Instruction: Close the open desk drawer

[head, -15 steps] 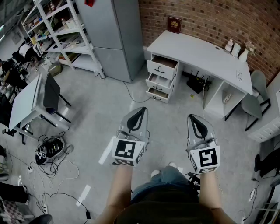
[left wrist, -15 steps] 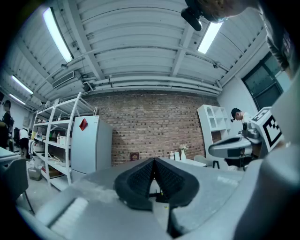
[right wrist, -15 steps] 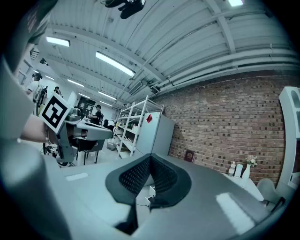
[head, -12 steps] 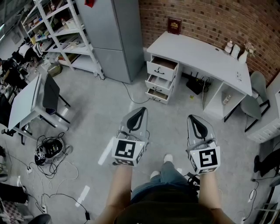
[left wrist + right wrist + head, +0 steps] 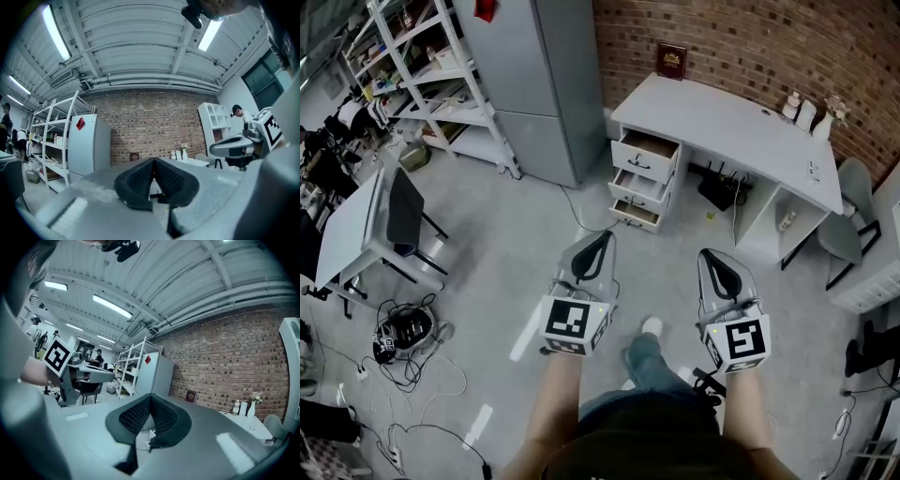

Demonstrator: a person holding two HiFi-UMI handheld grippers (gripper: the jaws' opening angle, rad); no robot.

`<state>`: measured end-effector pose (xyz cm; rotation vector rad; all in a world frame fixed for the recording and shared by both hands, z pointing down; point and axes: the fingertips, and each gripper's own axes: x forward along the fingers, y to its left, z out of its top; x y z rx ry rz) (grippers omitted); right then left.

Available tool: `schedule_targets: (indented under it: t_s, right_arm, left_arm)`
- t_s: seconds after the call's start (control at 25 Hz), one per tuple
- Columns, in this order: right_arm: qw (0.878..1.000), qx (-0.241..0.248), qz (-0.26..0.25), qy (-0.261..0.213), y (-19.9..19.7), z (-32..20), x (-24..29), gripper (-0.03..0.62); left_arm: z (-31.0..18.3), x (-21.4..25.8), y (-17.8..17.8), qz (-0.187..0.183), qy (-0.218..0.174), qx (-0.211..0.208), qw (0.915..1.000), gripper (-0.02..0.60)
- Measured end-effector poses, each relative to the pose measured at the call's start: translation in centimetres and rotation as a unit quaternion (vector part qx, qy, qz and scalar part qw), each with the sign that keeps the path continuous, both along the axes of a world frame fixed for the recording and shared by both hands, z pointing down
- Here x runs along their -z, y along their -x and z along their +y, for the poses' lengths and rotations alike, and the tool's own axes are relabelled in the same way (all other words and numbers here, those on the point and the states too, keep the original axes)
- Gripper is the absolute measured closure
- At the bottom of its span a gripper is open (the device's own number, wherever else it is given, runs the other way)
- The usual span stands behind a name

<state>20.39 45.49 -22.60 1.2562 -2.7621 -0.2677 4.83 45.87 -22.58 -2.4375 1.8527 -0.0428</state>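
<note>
I hold my left gripper (image 5: 598, 240) and right gripper (image 5: 715, 257) level and side by side, each with its jaws pressed together on nothing. The white desk (image 5: 741, 120) stands against the red brick wall (image 5: 750, 47), well apart from both. Its three white drawers (image 5: 643, 178), at my left gripper's 12 o'clock, all stand pulled out.
</note>
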Motion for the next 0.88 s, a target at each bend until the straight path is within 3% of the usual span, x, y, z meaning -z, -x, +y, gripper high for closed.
schedule_targets:
  t_s: [0.2,0.88]
  right_arm:
    - [1.000,-0.015,0.002,-0.004,0.2,-5.2,-0.7,0.597]
    - [0.998,-0.009,-0.033,0.053,1.5,-24.7,-2.9,0.595]
  left_arm:
    - [-4.8,-0.7,0.7,-0.003,0.009,0.000,1.0000,0.583]
    - [-23.5,-2.9,1.4,-0.018,0.057,-0.014,0.9981,0.583]
